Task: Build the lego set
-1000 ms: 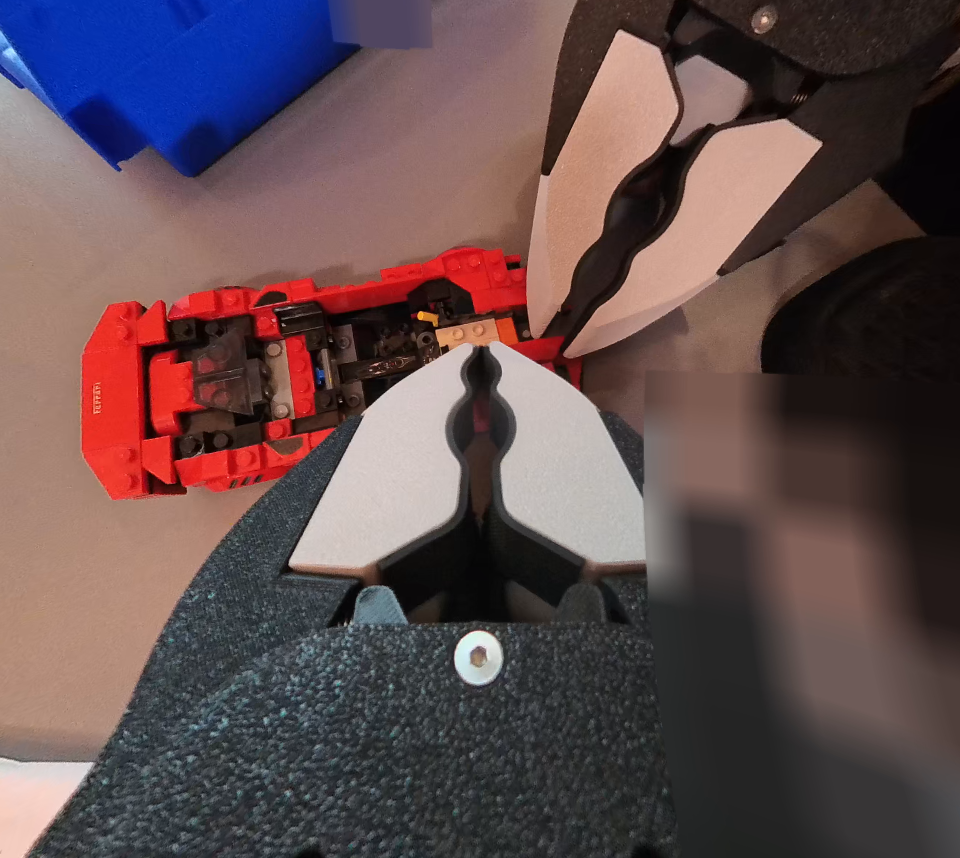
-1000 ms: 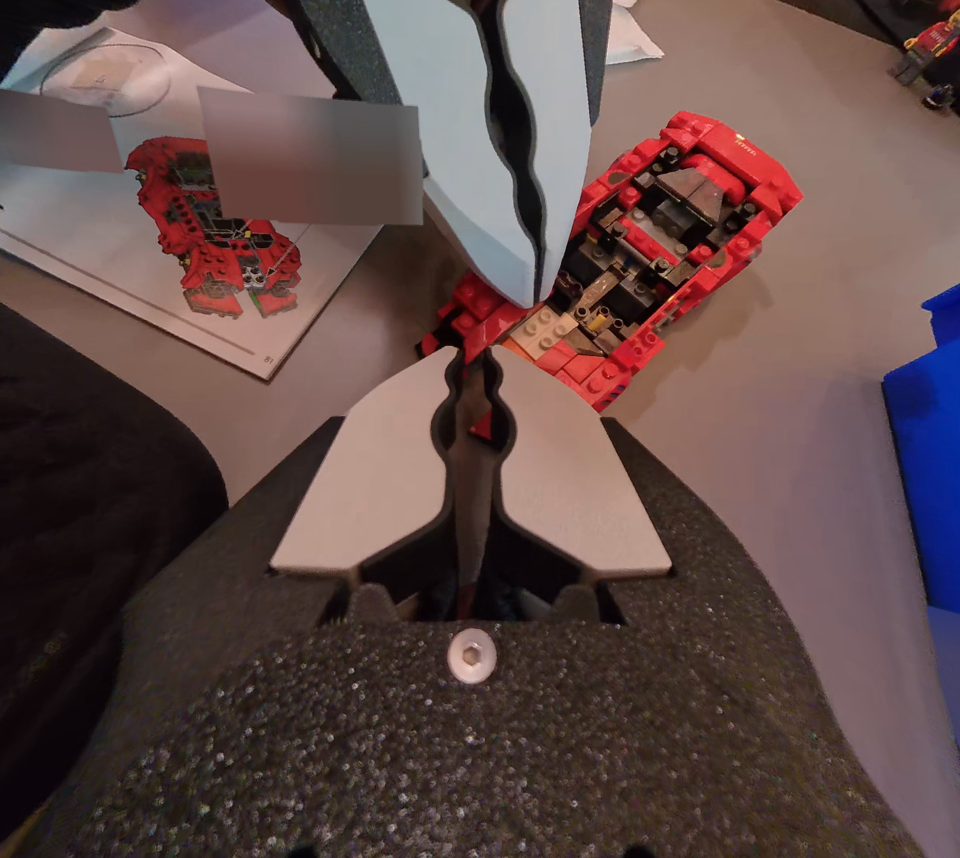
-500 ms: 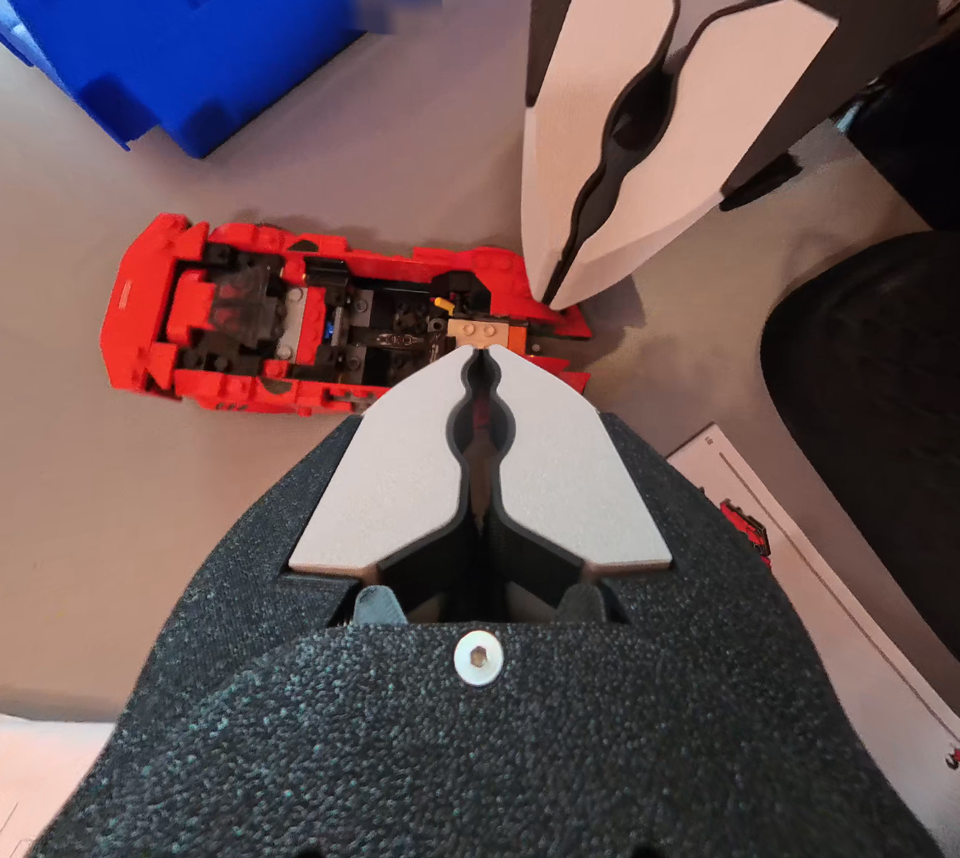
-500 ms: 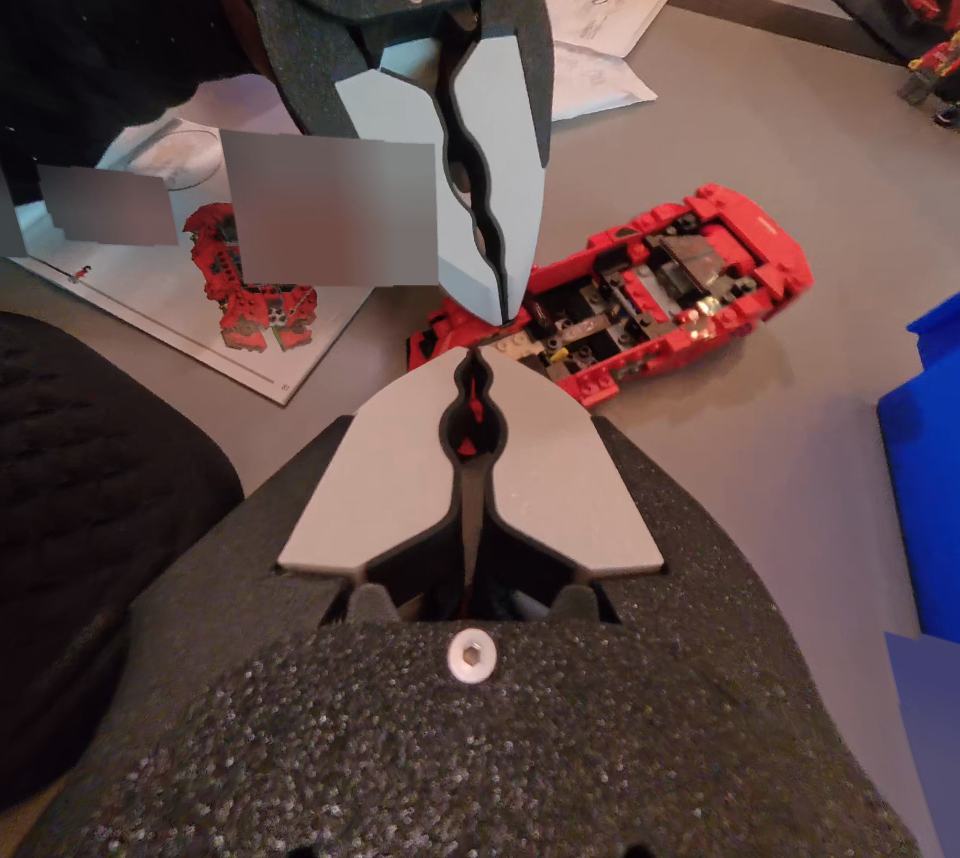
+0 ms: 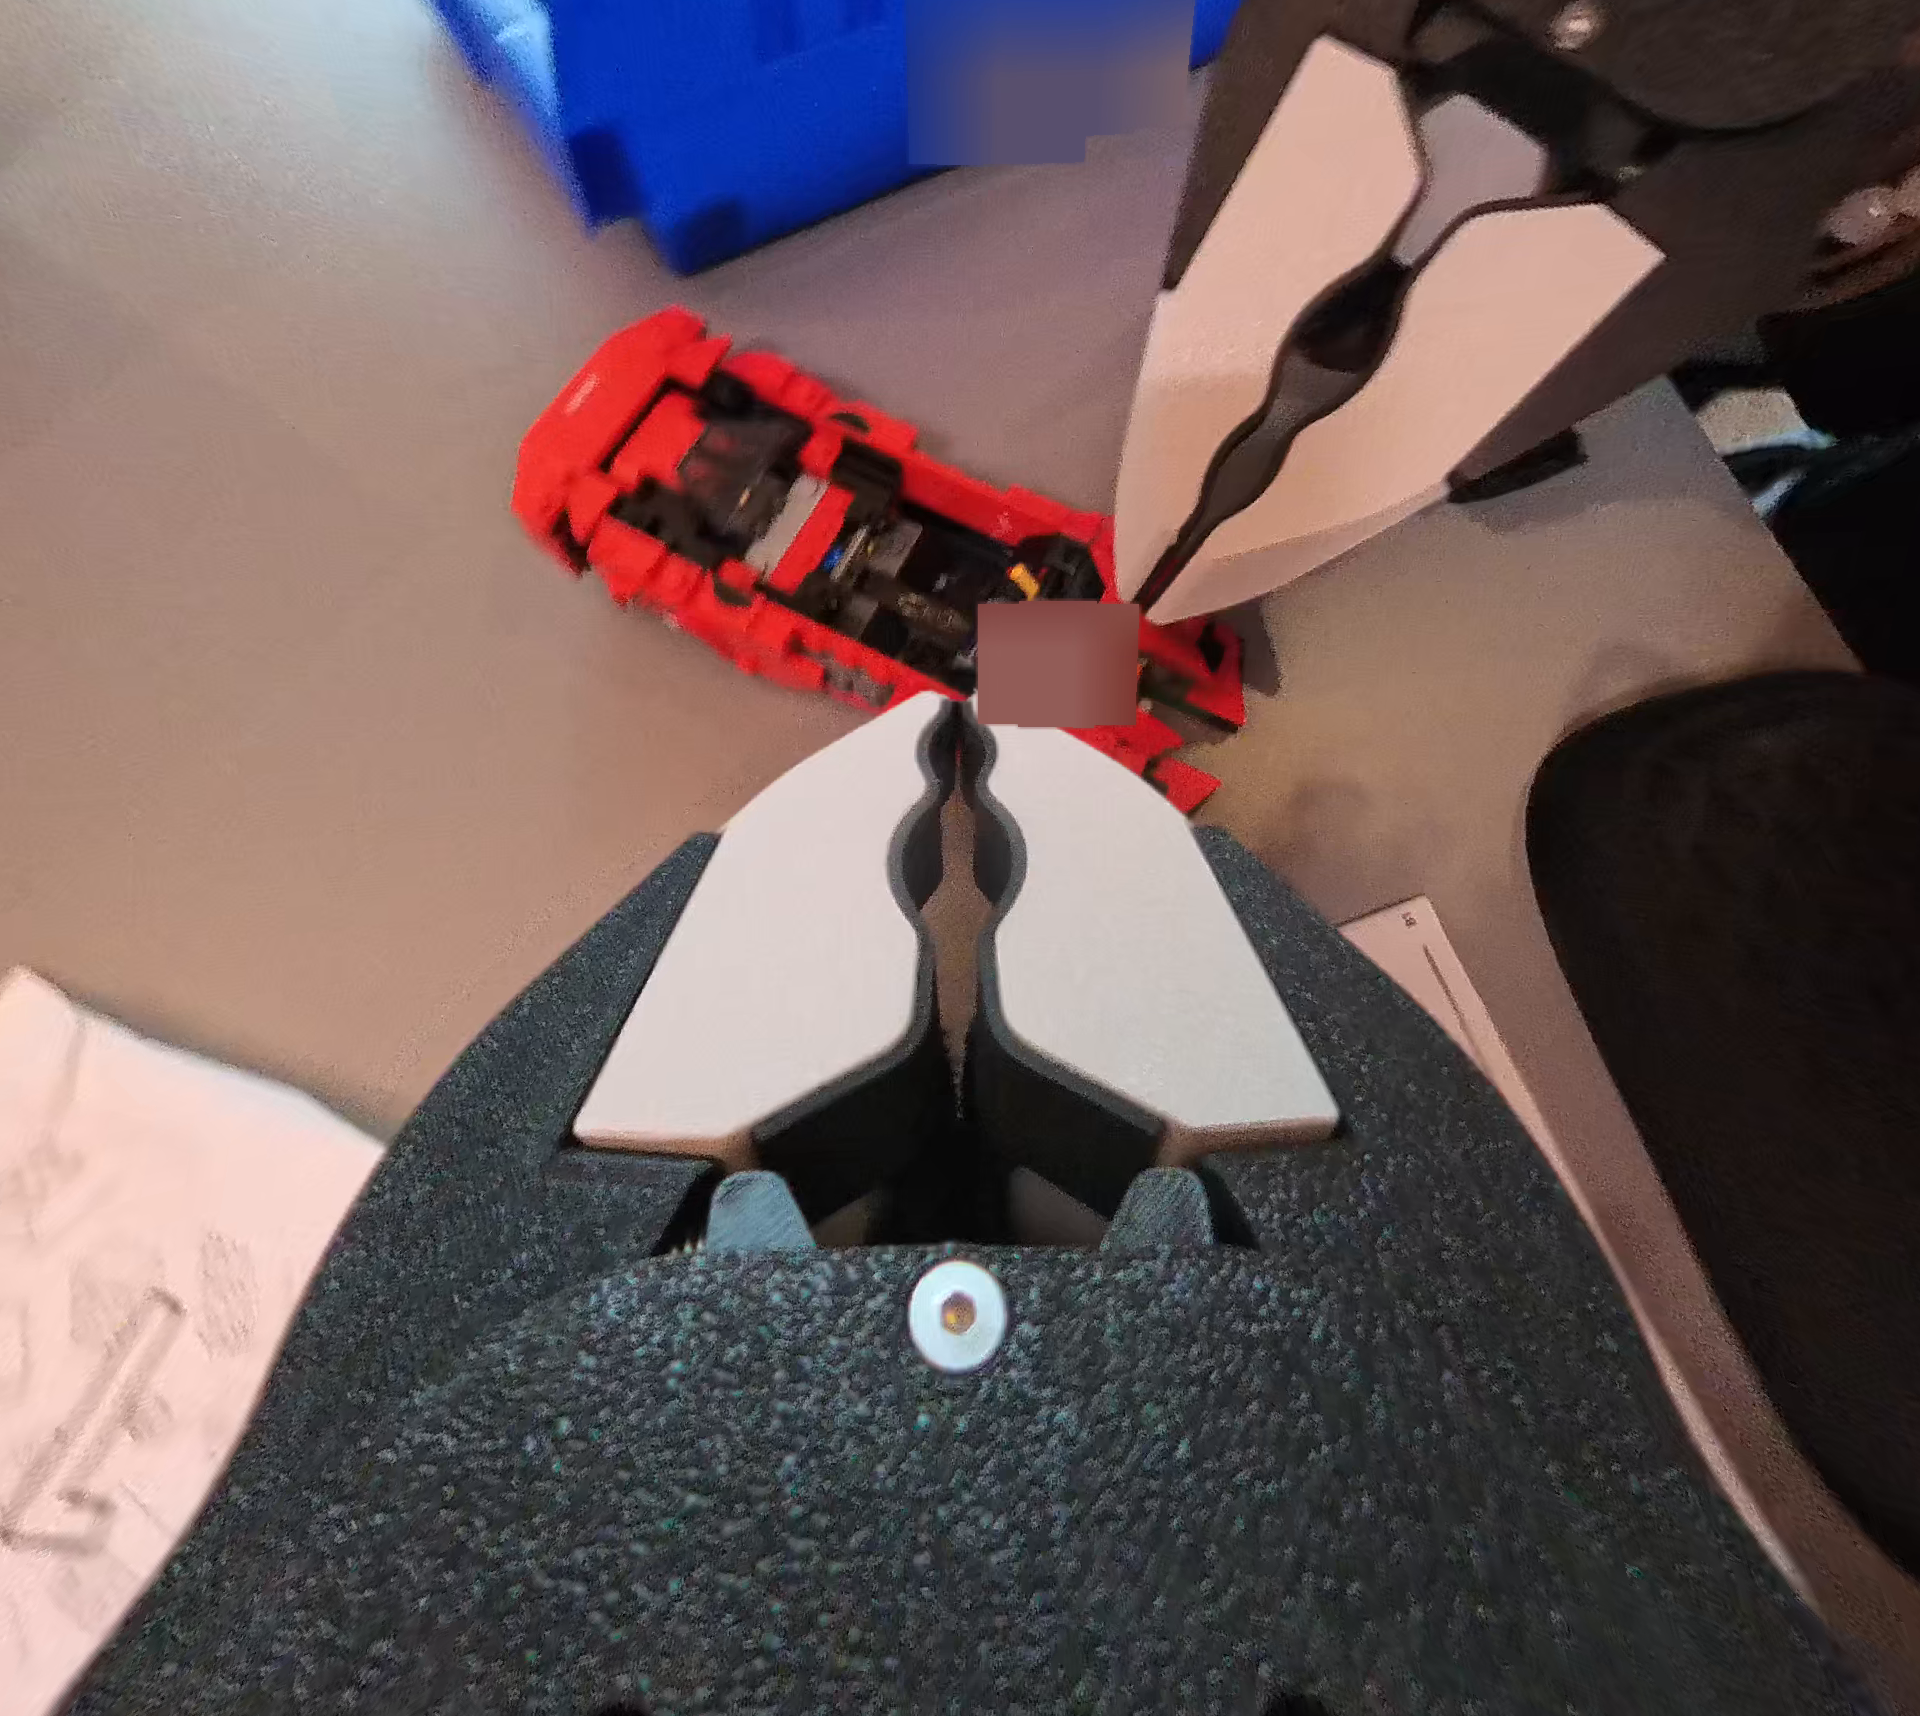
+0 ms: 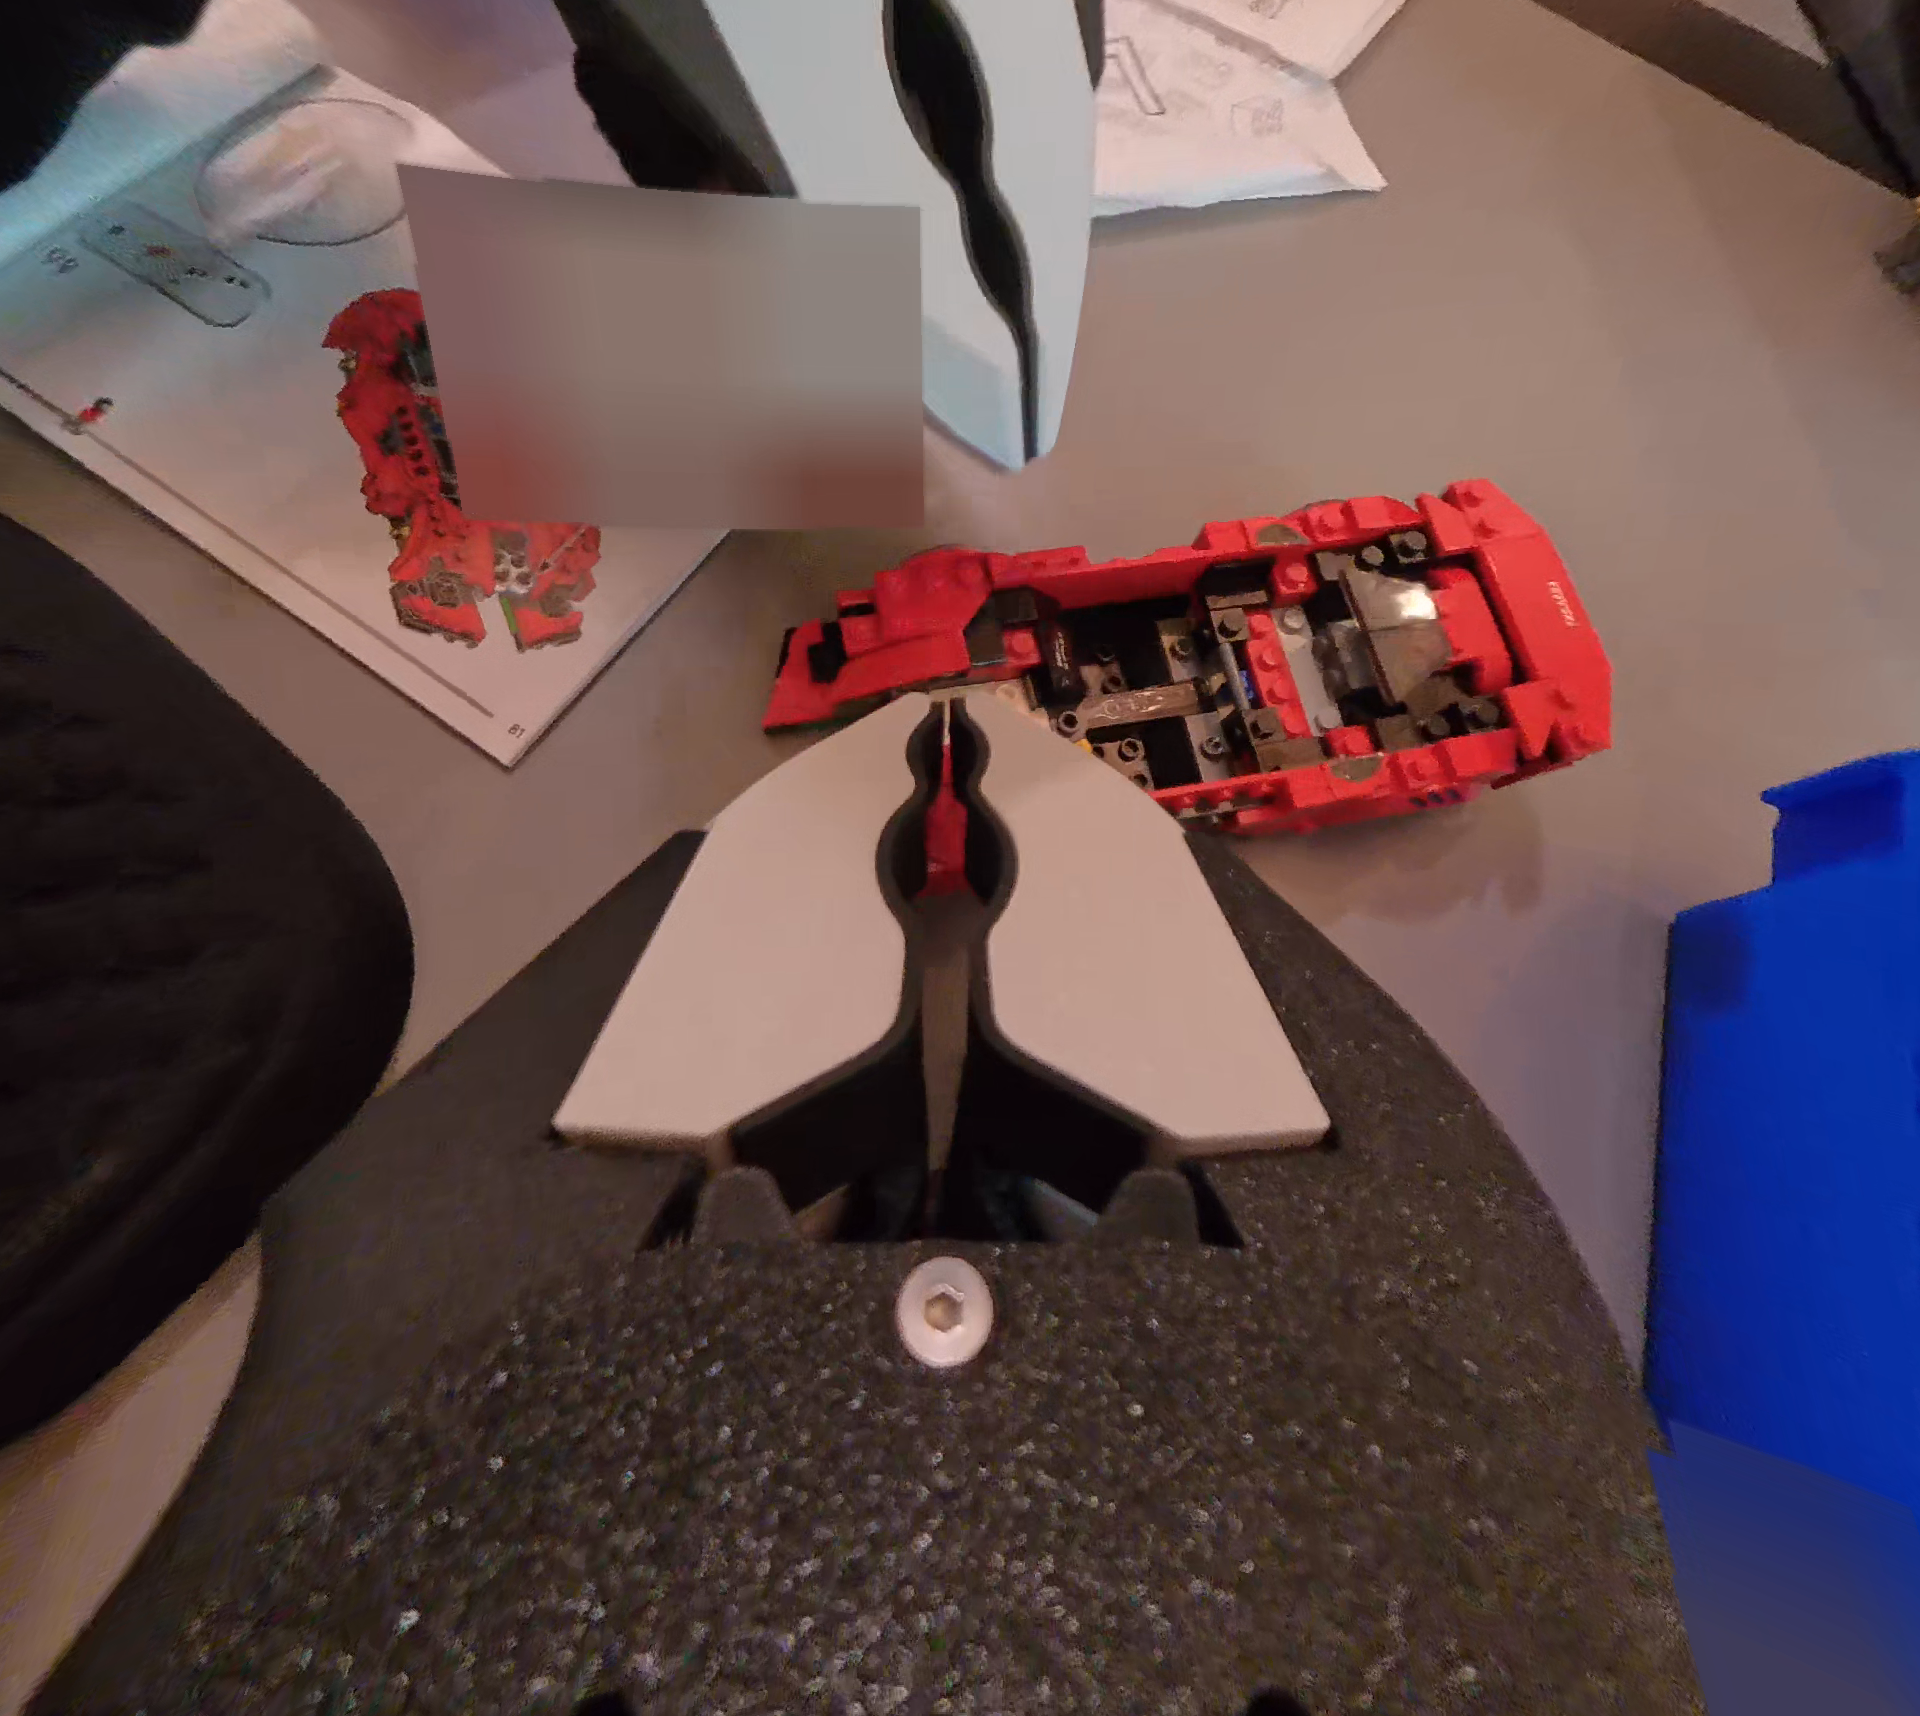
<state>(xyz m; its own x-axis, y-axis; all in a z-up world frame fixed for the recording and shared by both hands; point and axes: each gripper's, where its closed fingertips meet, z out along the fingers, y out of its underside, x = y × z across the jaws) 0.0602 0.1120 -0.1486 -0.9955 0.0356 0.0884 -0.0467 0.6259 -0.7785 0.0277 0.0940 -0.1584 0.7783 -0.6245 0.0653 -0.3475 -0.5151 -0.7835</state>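
Observation:
A red and black lego car [image 5: 748, 513] lies open-topped on the grey table; it also shows in the right wrist view [image 6: 1351, 658]. My left gripper [image 5: 951, 710] is shut and empty, its tips just short of the car's near side. In the right wrist view it [image 6: 1023, 456] hangs above the car's front end. My right gripper [image 6: 951, 705] is shut with its tips on the car's front end, as the left wrist view [image 5: 1143, 612] shows. Red shows through its finger gap; I cannot tell whether that is the car or a held piece.
A blue bin [image 5: 831, 4] stands behind the car and shows at the right wrist view's right edge [image 6: 1787, 1095]. An open instruction booklet [image 6: 260, 419] lies left of the car. White paper bags [image 6: 1247, 56] lie beyond. A person's dark clothing [image 6: 156, 939] is close by. Spacing between my two grippers at the tips: around 5 centimeters.
The car has turned on the table, its front staying under the right gripper's tips. The left gripper has lifted off the car's front and drawn back.

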